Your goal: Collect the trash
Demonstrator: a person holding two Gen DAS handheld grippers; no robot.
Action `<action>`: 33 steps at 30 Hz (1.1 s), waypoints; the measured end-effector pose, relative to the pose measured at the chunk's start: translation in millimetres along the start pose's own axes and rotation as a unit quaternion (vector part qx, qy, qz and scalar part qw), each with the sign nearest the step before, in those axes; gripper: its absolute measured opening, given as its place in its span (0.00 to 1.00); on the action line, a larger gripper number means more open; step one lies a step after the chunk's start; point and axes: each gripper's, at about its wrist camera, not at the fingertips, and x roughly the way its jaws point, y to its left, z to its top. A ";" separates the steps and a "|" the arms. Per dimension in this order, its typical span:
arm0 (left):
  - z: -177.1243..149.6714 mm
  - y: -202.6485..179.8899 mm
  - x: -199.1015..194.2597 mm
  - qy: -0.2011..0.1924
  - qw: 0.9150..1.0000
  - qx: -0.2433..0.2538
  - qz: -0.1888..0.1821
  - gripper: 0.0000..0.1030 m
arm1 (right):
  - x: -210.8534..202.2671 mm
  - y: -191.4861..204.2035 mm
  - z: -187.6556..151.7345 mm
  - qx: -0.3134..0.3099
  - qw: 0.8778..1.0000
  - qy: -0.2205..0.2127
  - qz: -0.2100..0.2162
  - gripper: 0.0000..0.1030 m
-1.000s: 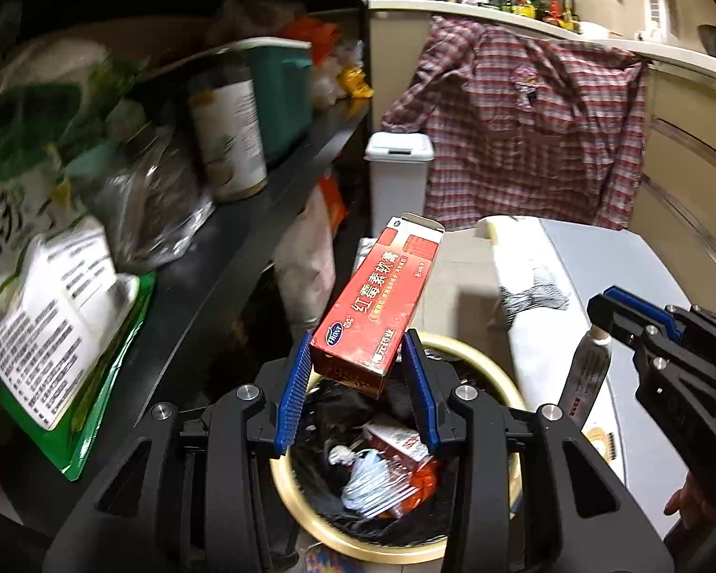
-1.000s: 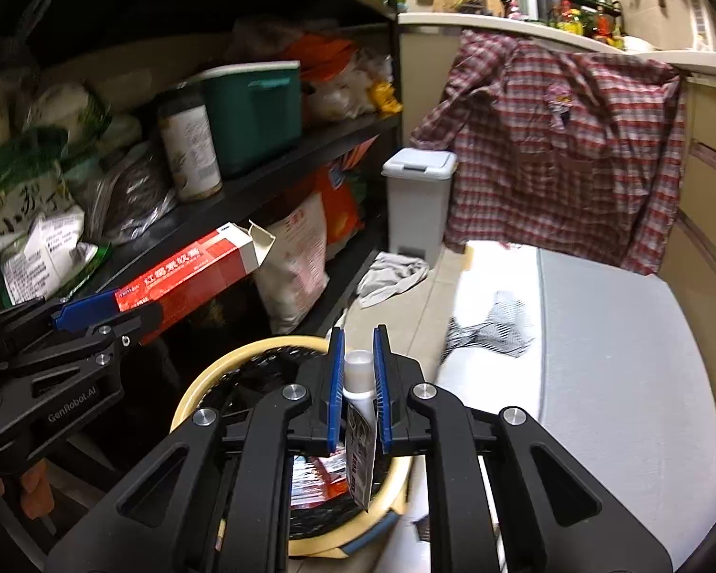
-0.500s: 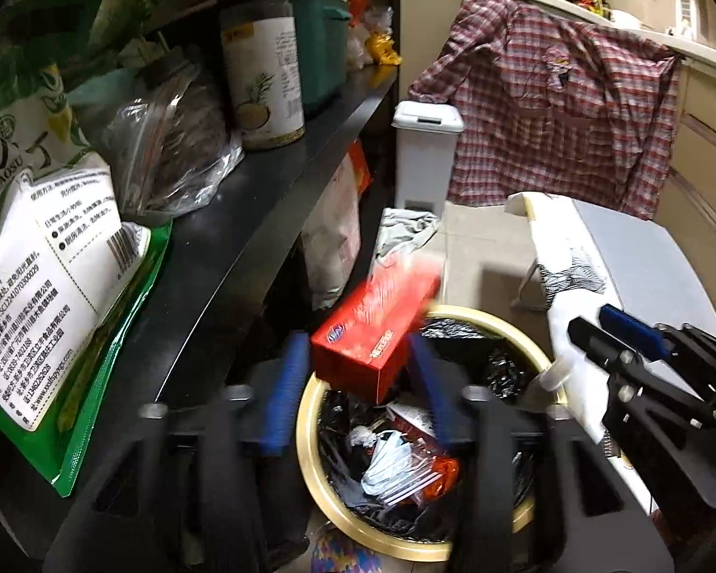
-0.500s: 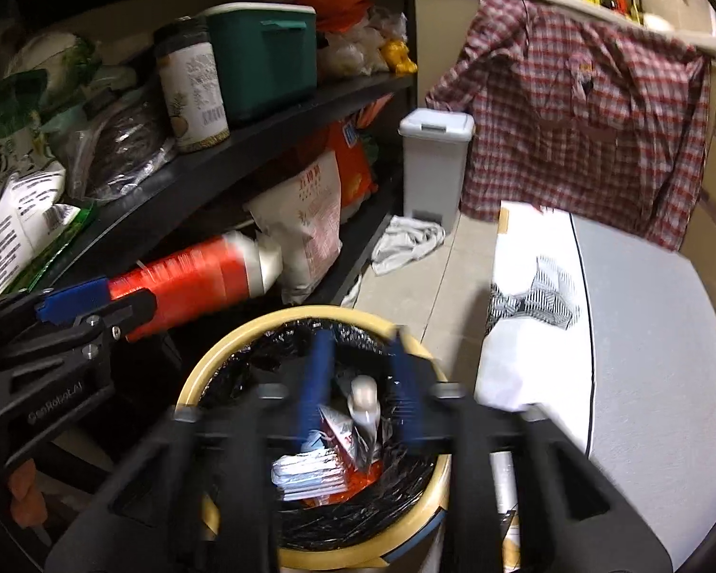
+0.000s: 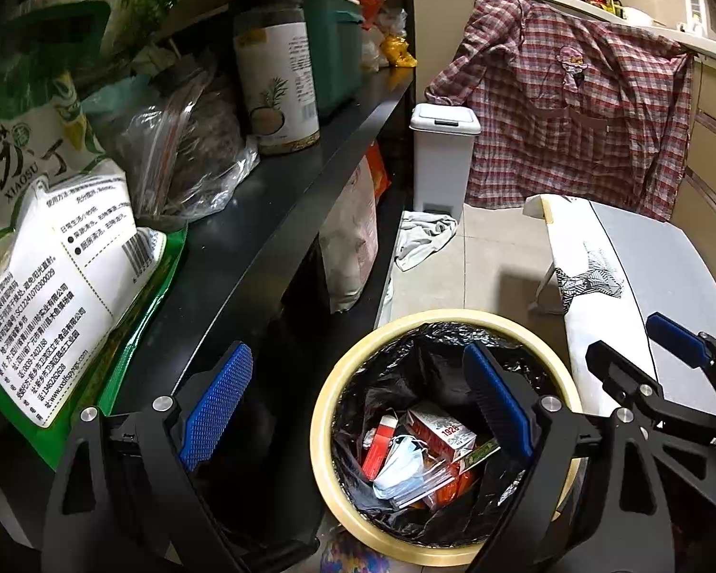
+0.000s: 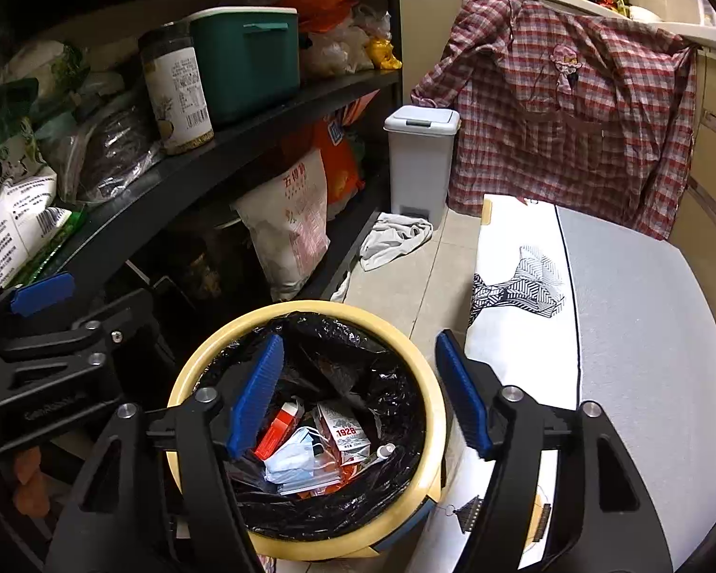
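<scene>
1. My left tool [image 5: 358, 406] hangs with its jaws spread wide and nothing between them; the bin [image 5: 324, 410] sits just below and slightly to the right of it.
2. My right tool [image 6: 358, 391] is likewise wide open and empty, poised directly above the bin [image 6: 434, 396] mouth.
3. The trash lies in the bin's black liner [image 6: 339, 353] under both tools: a red carton [image 6: 277, 427], a crumpled face mask [image 6: 293, 458], a box marked 1926 [image 6: 343, 429] and a small white bottle [image 6: 386, 451] at the right edge of the pile.
4. I judge the drop step finished here: both tools are free and the pieces are inside the rim.
5. Next I would need more trash to fetch. Beyond the right tool, the desk [image 6: 644, 334] with its printed cloth shows nothing loose that I can make out.
6. A rag [image 6: 396, 238] lies on the floor well ahead of the bin, by the shelf [image 6: 215, 172]; whether it counts as trash I cannot tell.
7. The next move calls for lifting both tools away from the bin and turning to look for further pieces.
</scene>
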 end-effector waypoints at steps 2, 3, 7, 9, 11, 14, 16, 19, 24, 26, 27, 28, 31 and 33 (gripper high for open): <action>1.0 -4.4 -4.0 -0.004 1.000 0.003 0.002 0.85 | -10.3 -4.3 1.3 -0.003 1.000 -0.004 0.003 0.78; 3.7 -5.7 -5.5 -0.007 1.000 0.003 0.001 0.85 | -17.2 -7.4 1.9 -0.005 1.000 -0.010 0.005 0.81; 10.4 -21.1 -30.0 -0.043 0.999 0.004 -0.017 0.90 | -53.3 -22.9 3.9 -0.033 0.998 -0.051 -0.015 0.94; 13.0 -32.7 -46.6 -0.071 0.997 0.008 -0.021 0.92 | -74.0 -32.9 4.3 -0.046 0.995 -0.076 -0.034 0.95; 16.1 -46.4 -62.3 -0.094 0.995 0.014 -0.035 0.92 | -97.0 -46.7 3.2 -0.055 0.992 -0.101 -0.056 0.95; 20.0 -66.7 -78.8 -0.115 0.991 0.018 -0.059 0.92 | -123.1 -69.5 1.2 -0.056 0.986 -0.130 -0.093 0.95; 21.4 -84.2 -88.8 -0.131 0.988 0.023 -0.078 0.92 | -135.5 -84.5 -1.5 -0.047 0.982 -0.143 -0.114 0.95; 20.0 -111.8 -96.1 -0.154 0.983 0.035 -0.095 0.92 | -148.0 -110.2 -5.5 -0.022 0.976 -0.158 -0.146 0.95; 19.2 -149.6 -92.0 -0.155 0.980 0.053 -0.115 0.92 | -156.7 -142.9 -16.0 0.011 0.965 -0.178 -0.190 0.95; 19.3 -160.5 -90.7 -0.158 0.978 0.053 -0.125 0.92 | -156.3 -152.9 -16.6 0.023 0.964 -0.181 -0.194 0.95; 18.6 -165.3 -90.9 -0.162 0.977 0.055 -0.126 0.92 | -156.6 -156.4 -16.6 0.027 0.962 -0.184 -0.199 0.95; 18.5 -168.7 -90.7 -0.166 0.976 0.057 -0.127 0.92 | -156.4 -160.7 -17.8 0.031 0.961 -0.186 -0.203 0.95; 18.3 -179.1 -91.6 -0.180 0.973 0.067 -0.129 0.93 | -153.2 -172.2 -22.6 0.039 0.960 -0.181 -0.212 0.95; 18.4 -183.8 -91.6 -0.185 0.971 0.069 -0.131 0.92 | -150.5 -178.4 -23.9 0.044 0.960 -0.175 -0.214 0.95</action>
